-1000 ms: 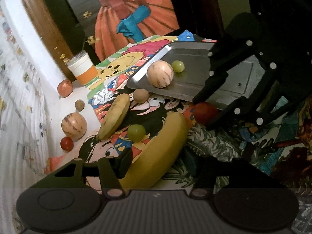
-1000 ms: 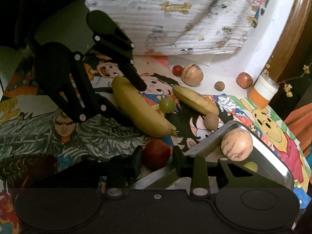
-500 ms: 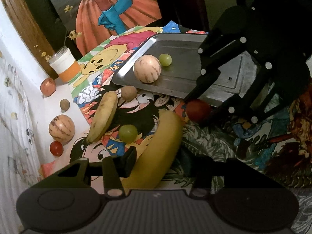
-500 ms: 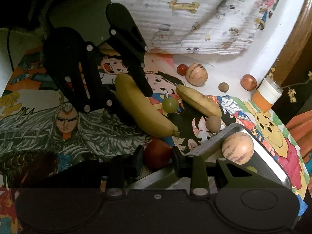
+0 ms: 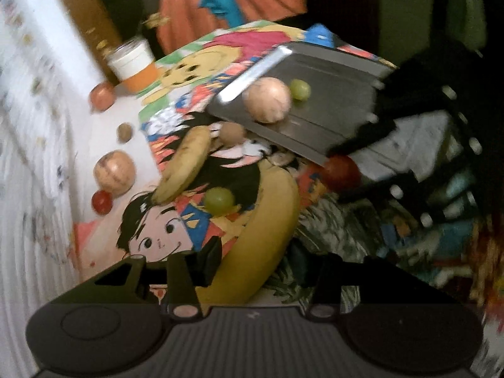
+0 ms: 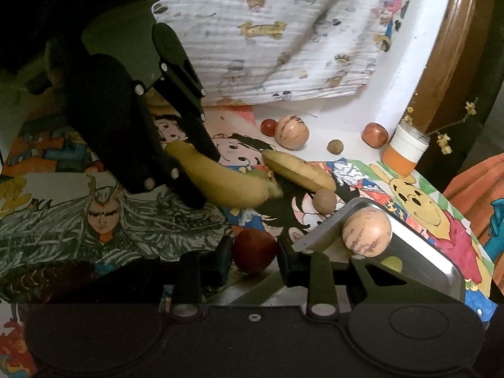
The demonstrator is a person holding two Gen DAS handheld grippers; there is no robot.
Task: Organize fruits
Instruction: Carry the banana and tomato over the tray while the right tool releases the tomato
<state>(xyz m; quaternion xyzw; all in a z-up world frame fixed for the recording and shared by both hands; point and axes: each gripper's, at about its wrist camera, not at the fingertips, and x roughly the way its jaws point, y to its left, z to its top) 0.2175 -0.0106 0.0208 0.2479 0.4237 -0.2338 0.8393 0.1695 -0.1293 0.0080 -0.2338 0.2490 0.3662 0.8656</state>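
The left gripper (image 5: pixel 252 264) is closing on the big banana (image 5: pixel 261 236), probably to carry it to the tray (image 6: pixel 327 220); the right gripper (image 6: pixel 253 260) pinches a red fruit (image 6: pixel 253 250) beside the tray's edge; the tray already holds a striped melon (image 6: pixel 367 231) and a grape (image 5: pixel 299 88).

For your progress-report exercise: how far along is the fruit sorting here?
Done: a striped round melon and a green grape lie on the metal tray. In hand: the right claw grips a dark red plum; the left claw is closing around the large yellow banana. Left: the smaller banana and other scattered fruit.
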